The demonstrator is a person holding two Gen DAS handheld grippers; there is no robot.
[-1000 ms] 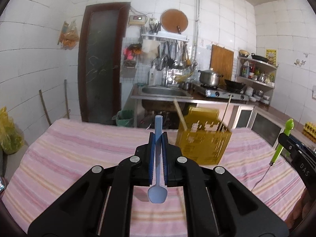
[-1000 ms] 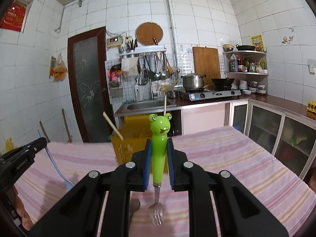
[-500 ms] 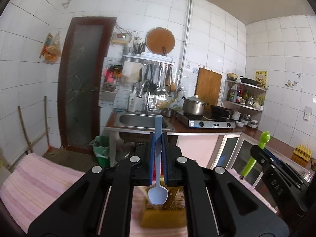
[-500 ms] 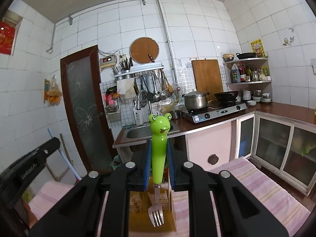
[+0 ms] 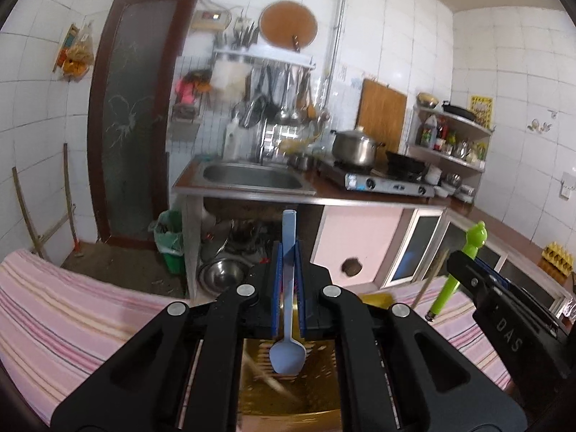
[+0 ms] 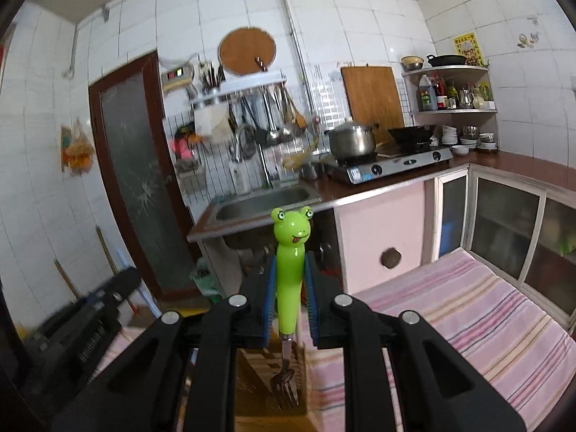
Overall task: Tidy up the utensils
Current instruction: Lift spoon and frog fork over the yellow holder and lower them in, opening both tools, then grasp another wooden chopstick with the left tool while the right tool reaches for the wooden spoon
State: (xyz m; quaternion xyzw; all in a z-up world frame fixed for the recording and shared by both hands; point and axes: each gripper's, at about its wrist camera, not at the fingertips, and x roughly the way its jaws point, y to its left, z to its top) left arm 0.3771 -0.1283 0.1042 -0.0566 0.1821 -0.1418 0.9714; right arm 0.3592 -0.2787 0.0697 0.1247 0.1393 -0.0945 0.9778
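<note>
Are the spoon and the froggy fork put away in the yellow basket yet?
Not yet. Already in the yellow basket: at least one wooden chopstick poking out of it. In hand: the left tongs pinch the blue spoon, bowl down over the basket, and the right tongs pinch the frog fork, prongs down above it. Left to do: lower both in and let go.

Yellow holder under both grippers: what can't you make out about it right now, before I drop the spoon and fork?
- Yellow holder, left wrist view: compartments smeared by motion blur, sides hidden by the left gripper.
- Right wrist view: the right gripper covers most of it.
- Blue spoon: bowl-to-slot alignment unclear.
- Frog fork: tines over blurred slots.
</note>
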